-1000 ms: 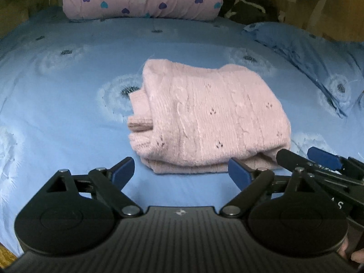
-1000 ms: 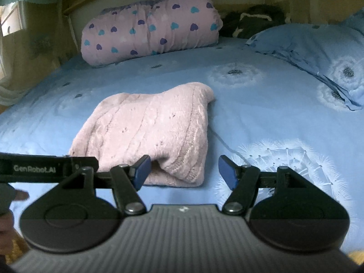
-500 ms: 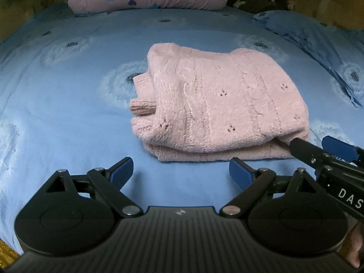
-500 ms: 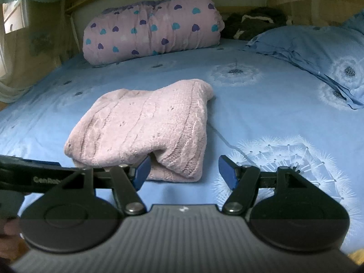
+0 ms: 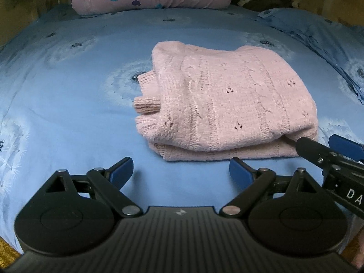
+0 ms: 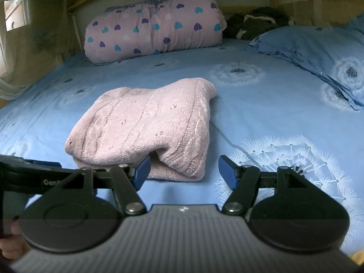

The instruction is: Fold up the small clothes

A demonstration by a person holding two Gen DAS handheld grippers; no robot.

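Note:
A pink cable-knit sweater (image 5: 225, 100) lies folded into a thick bundle on the blue bed sheet (image 5: 68, 104). It also shows in the right wrist view (image 6: 147, 125). A ribbed cuff (image 5: 146, 105) sticks out on its left side. My left gripper (image 5: 180, 171) is open and empty, just short of the sweater's near edge. My right gripper (image 6: 184, 170) is open and empty at the sweater's near right corner, its left fingertip (image 6: 143, 169) against the fold. The right gripper also reaches in from the right of the left wrist view (image 5: 327, 150).
A pink rolled quilt (image 6: 154, 25) with hearts lies at the head of the bed. A blue pillow (image 6: 318, 52) lies at the right. Dark clothing (image 6: 254, 24) sits behind it. The bed's near edge (image 5: 6, 252) is just below the grippers.
Both grippers have moved closer to the sweater's near edge and stayed open. The sweater has not moved.

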